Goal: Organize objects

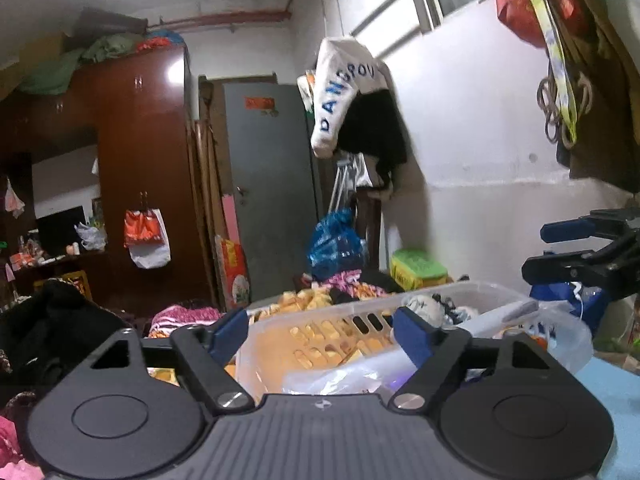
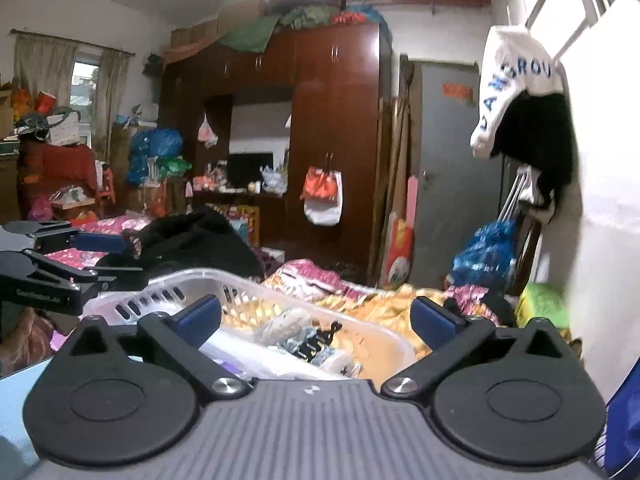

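Both your grippers, left gripper [image 1: 320,330] and right gripper [image 2: 316,320], hang with jaws apart and empty over the white basket [image 2: 192,280]. Inside it lie balled socks [image 2: 288,326], soft and light: pinch one through its middle. Beside them, clear plastic bags [image 1: 344,376], probably slippery

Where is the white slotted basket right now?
The white basket sits just ahead of both open grippers, centre in each wrist view, on the cluttered bed, with socks inside.
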